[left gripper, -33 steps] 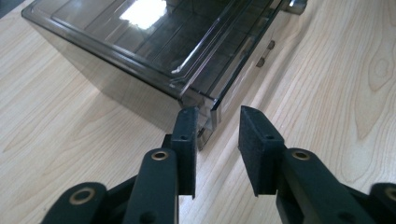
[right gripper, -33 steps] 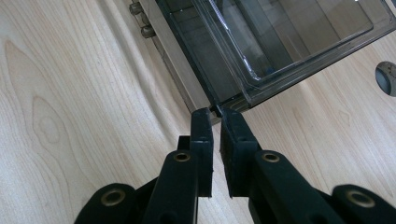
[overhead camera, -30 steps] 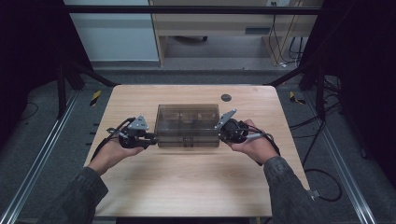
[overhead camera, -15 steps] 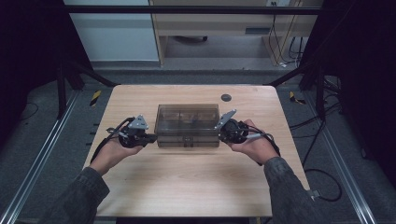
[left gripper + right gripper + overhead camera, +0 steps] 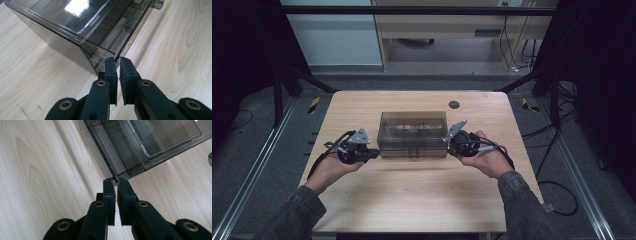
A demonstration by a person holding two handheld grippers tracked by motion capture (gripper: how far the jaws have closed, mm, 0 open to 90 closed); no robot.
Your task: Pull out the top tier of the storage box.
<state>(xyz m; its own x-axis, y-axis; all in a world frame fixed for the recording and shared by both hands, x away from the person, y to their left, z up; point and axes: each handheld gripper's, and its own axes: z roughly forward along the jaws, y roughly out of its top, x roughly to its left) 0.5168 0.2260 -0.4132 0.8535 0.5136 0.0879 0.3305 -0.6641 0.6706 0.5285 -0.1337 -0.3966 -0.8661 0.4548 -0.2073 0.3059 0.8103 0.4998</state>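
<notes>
A smoky see-through plastic box (image 5: 412,132) with a lid stands in the middle of the wooden table (image 5: 412,200). My left gripper (image 5: 374,153) is at its front left corner and my right gripper (image 5: 448,145) at its front right corner. In the left gripper view the jaws (image 5: 117,61) stand almost together, with the lid's corner rim of the box (image 5: 75,22) pinched between their tips. The right gripper view matches: the jaws (image 5: 115,181) are shut on the corner rim of the box (image 5: 140,142). Long pale items lie inside the box, blurred by its tint.
A small dark round disc (image 5: 454,104) sits on the table behind the box, right of centre. Bare wood lies in front of the box and on both sides. Metal rails and cables run along the floor beside the table.
</notes>
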